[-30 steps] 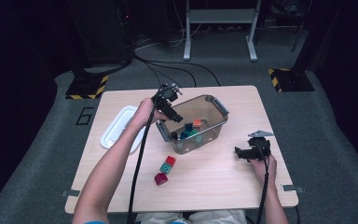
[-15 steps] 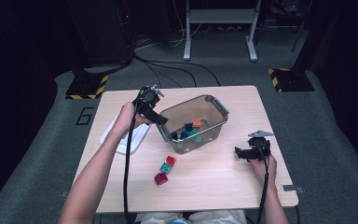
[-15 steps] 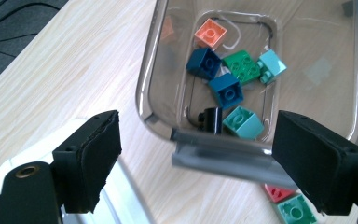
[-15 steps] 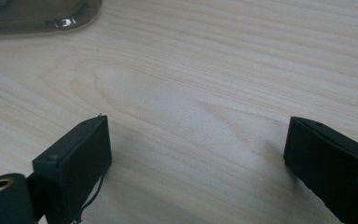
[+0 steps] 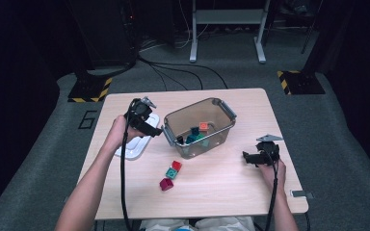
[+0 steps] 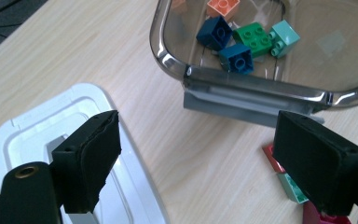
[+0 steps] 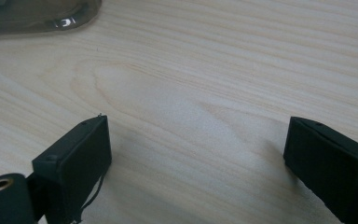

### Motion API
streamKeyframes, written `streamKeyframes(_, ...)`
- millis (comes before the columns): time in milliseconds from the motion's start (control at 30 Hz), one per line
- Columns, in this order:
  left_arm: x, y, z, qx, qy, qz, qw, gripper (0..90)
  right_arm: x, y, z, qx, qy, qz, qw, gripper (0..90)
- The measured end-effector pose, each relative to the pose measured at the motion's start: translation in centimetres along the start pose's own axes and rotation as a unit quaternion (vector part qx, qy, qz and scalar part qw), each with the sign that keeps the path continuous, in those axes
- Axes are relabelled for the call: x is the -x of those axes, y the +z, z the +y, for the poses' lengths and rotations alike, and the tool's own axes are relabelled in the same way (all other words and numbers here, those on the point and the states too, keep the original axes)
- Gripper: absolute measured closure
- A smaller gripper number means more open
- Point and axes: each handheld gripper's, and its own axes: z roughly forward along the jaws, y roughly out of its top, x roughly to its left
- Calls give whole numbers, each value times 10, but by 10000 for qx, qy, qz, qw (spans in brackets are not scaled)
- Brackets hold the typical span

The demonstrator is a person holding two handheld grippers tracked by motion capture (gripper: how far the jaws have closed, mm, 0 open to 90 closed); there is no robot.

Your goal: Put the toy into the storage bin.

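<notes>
Over the white lid [image 5: 136, 144] at the worktop's [image 5: 221, 192] left, the left gripper [image 5: 150, 129] hangs with fingers [image 6: 89, 161] wide apart and empty, just beside the clear bin [image 5: 224, 109] of bricks. Three loose bricks [image 5: 172, 173] lie in front of the bin. Well apart at right, the right gripper [image 5: 248, 158] rests, fingers [image 7: 77, 163] wide and empty.

Table brightly lit, surroundings dark; close views slightly soft.
</notes>
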Motion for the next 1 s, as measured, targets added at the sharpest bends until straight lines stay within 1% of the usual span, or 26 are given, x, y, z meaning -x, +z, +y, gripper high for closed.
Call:
streamKeyframes(233,5,9,-18,-7,-103,-65,9999,151,0,0,0,1,0,0,10000,69)
streamKeyframes(333,7,14,-26,-20,-151,-108,9998,151,0,0,0,3,-1,0,10000,69)
streamKeyframes(367,8,16,-29,-24,-181,-151,9997,151,0,0,0,3,1,-1,10000,69)
streamKeyframes(433,9,21,-36,-36,-231,-172,9996,151,0,0,0,3,-1,-1,10000,69)
streamKeyframes(467,10,24,-39,-42,-262,-218,9994,151,0,0,0,0,-3,1,10000,69)
streamKeyframes(600,13,33,-49,-65,-340,-268,9990,151,0,0,0,0,-3,0,10000,69)
streamKeyframes(700,16,40,-54,-125,-339,-359,9987,151,0,0,0,1,-2,-5,10000,69)
streamKeyframes(733,19,42,-56,-103,-366,-340,9987,151,0,0,0,1,-1,-5,10000,69)
streamKeyframes(833,24,49,-61,-157,-369,-418,9983,151,0,0,0,1,-3,-6,10000,68)
streamKeyframes(1000,32,58,-66,-195,-370,-439,9982,150,0,0,0,2,-4,-7,10000,68)
